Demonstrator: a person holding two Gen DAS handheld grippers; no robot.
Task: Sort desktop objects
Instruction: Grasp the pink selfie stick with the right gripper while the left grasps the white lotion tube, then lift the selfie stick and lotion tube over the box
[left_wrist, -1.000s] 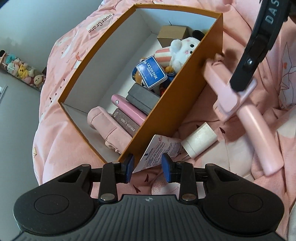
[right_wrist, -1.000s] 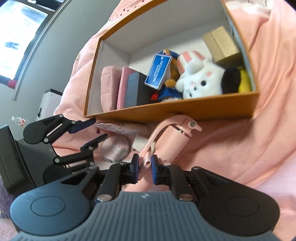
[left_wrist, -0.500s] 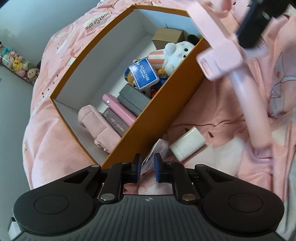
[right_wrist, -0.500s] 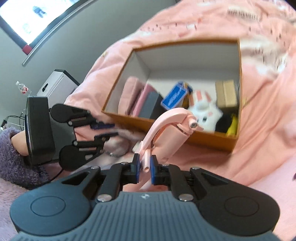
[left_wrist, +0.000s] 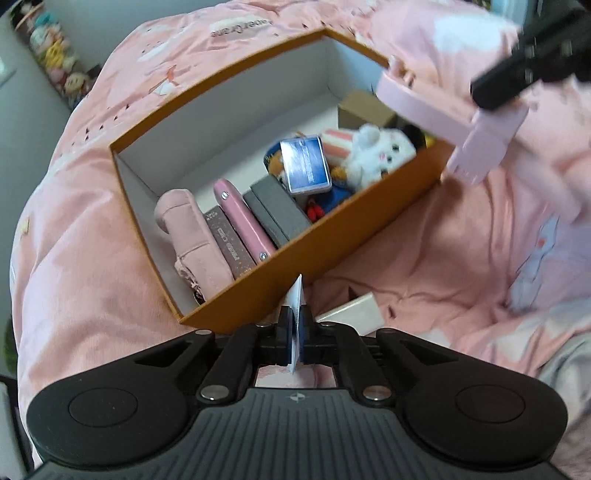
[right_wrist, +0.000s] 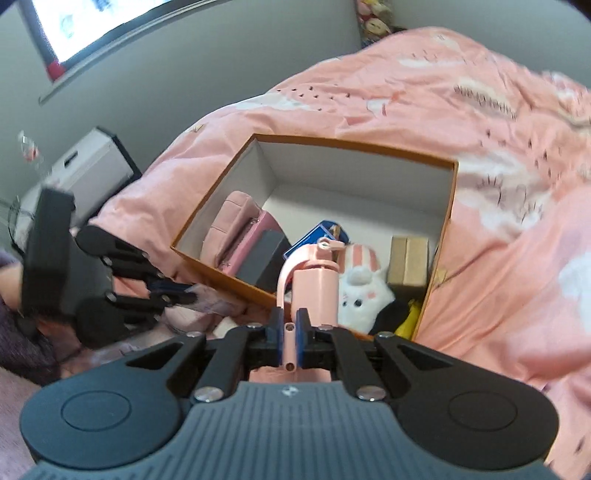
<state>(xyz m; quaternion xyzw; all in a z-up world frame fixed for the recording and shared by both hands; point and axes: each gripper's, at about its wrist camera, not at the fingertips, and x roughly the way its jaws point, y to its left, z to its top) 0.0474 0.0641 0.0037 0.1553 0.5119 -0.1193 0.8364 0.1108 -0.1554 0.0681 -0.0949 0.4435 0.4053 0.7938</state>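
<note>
Setting: a pink printed bedspread (right_wrist: 491, 122) covered a bed, with an open orange cardboard box, white inside (left_wrist: 155, 122), resting on it.
Left gripper: the left gripper (left_wrist: 294, 330) was clenched on a thin white paper packet with blue print (left_wrist: 296, 314), seen edge-on and standing upright between the blue pads, just outside the near wall of the box.
Right gripper: the right gripper (right_wrist: 290, 338) was clamped on the handle strap of a pale pink bottle with a hinged lid (right_wrist: 317, 291), held above the near edge of the box.
Inside the box: a pink fabric pouch (left_wrist: 192, 236), a pink case (left_wrist: 243, 219), a dark grey book (left_wrist: 279, 210), a blue tag (left_wrist: 304, 168), a white plush bunny (left_wrist: 376, 151) and a small brown carton (right_wrist: 408, 266).
On the bedspread: a short white cylinder (left_wrist: 351, 310) lay just beside the left gripper, outside the box.
</note>
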